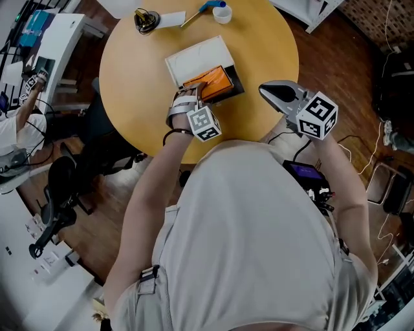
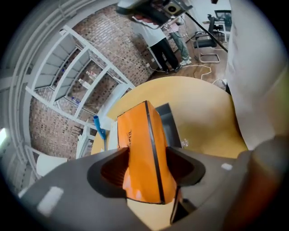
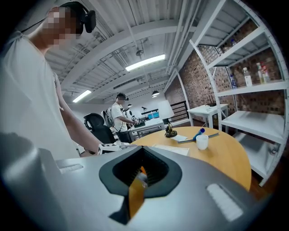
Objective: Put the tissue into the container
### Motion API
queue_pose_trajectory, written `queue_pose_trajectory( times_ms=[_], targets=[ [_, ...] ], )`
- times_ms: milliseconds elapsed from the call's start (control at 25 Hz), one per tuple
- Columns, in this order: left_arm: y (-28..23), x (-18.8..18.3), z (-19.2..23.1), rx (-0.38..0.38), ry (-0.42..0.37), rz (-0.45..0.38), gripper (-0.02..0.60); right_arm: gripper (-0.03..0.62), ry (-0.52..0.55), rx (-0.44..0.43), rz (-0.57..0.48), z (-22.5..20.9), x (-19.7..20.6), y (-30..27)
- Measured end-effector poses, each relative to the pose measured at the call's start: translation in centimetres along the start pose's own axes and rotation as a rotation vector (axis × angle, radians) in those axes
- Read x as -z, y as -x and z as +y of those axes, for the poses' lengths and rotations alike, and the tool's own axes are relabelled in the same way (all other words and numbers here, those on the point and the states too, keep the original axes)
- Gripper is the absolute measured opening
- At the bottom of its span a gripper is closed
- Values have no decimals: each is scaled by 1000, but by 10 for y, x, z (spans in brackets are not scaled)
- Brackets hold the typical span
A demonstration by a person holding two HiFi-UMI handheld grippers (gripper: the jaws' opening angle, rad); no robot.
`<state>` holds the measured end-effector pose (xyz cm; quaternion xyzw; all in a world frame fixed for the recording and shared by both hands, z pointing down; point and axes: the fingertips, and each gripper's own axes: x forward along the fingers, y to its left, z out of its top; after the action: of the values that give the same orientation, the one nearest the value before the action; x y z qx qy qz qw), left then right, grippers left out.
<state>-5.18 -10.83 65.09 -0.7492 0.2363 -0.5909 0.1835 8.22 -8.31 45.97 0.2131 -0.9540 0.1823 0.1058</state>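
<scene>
The tissue is an orange pack [image 1: 216, 81] with a black band, seen close up in the left gripper view [image 2: 139, 135]. It lies tilted in a black tray [image 1: 235, 82] whose white lid [image 1: 196, 58] lies open beside it, mid-table. My left gripper [image 1: 193, 95] reaches in from the near side; its jaws [image 2: 146, 159] stand wide with the pack between them, both pads against its sides. My right gripper [image 1: 268, 91] hovers above the table's near right edge, away from the tray, jaws [image 3: 141, 157] together and empty.
The round wooden table [image 1: 272, 45] carries a white cup [image 1: 222, 13], a blue pen [image 1: 208, 6], a sheet of paper [image 1: 171, 19] and a small black object [image 1: 146, 20] at its far side. A black chair [image 1: 61, 187] and white desks stand left.
</scene>
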Motion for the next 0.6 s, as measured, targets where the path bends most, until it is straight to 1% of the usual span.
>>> queue_pose_trajectory(
  times_ms=[120,200,280,320,360,440,480,520,560,600],
  targets=[
    [-8,3,-18,41,-43,15,271,-2,7,-12,4,3,-3,-5],
    [-17,13,-22,66,-41,52,281,-2,19,-20,6,6,-7,-8],
    [-21,20,-20,90,-19,71,282,-2,28,-24,11,7,-8,-9],
    [-20,20,-18,102,-9,70,342,-2,30,-25,14,7,-9,-9],
    [-17,18,-16,109,0,61,359,-2,32,-26,17,7,-8,-9],
    [-2,10,-9,98,28,20,359,-2,35,-33,19,5,-11,-10],
    [10,5,-3,89,63,-11,356,-2,37,-41,18,5,-14,-11],
    [25,-2,4,82,124,-48,340,-2,38,-51,14,4,-19,-11],
    [40,-8,13,78,215,-90,303,-2,39,-61,10,4,-23,-11],
    [57,-13,23,72,338,-139,276,-2,42,-73,7,4,-27,-11]
  ],
)
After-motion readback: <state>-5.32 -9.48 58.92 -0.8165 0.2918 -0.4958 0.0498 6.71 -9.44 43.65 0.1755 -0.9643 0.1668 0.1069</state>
